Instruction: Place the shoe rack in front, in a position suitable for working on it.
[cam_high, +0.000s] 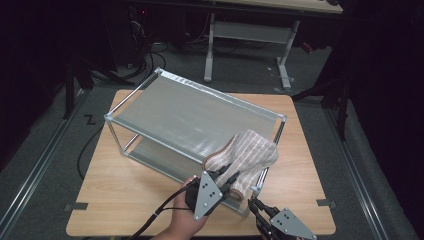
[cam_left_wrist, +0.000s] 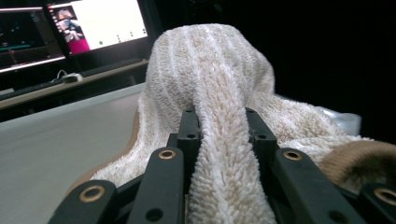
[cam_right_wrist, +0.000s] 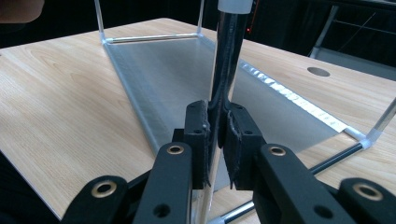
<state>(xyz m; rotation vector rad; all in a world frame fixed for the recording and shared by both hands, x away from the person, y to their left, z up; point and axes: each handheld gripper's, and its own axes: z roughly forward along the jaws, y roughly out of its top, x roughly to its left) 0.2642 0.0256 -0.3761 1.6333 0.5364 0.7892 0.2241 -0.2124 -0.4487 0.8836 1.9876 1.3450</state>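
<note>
On rack top (cam_high: 180, 112), towel (cam_high: 247, 155) lengthwise along left claw (cam_high: 225, 181).

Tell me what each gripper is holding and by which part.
Left gripper pinches a bunched fold of the beige striped terry towel. Right gripper clamps the near upright chrome post of the two-tier metal rack.

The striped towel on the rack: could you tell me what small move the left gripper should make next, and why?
Probably push the towel further onto the rack's top shelf. The left gripper pinches a fold, the towel bunches at the near corner, and the right gripper clamps the corner post steady.
</note>
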